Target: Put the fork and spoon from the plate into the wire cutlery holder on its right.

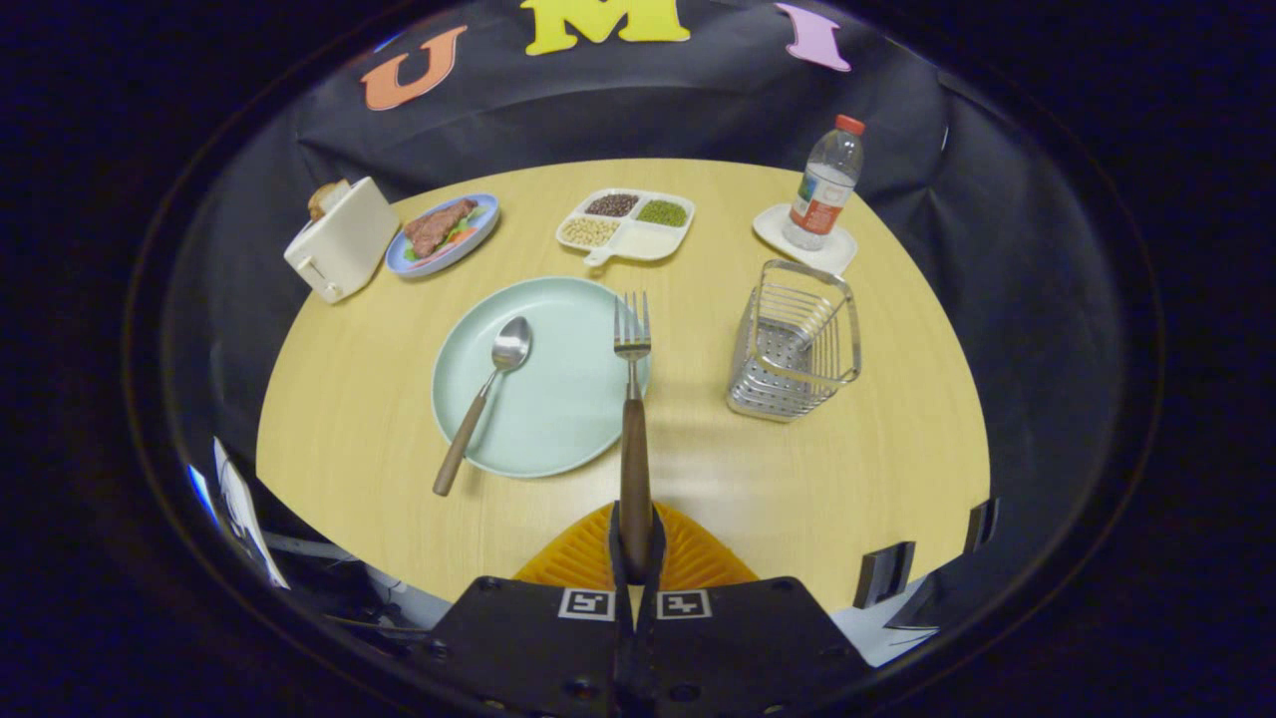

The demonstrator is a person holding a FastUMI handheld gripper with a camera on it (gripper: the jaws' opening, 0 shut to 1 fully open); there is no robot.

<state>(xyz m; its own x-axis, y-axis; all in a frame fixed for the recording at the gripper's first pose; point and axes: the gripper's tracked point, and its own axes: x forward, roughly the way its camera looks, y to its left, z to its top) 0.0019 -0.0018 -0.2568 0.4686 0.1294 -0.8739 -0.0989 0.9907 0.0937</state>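
Gripper (pixel 635 543) clenched on fork (pixel 632 399) handle, tines over plate (pixel 558 419) edge
Spoon (pixel 486 394) lying on plate; wire cutlery holder (pixel 795 341) right of it, open tabletop between; bottle (pixel 825 184), sectioned tray (pixel 628 224), toaster (pixel 341 239) beyond

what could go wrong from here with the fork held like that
The gripper has its jaws shut on the very end of the fork handle, so the long fork may pivot or slip on the way.

The wire cutlery holder looks light and open-topped; tines catching its rim could tip or push it.

The spoon lies half off the plate, so a low swing might knock it.
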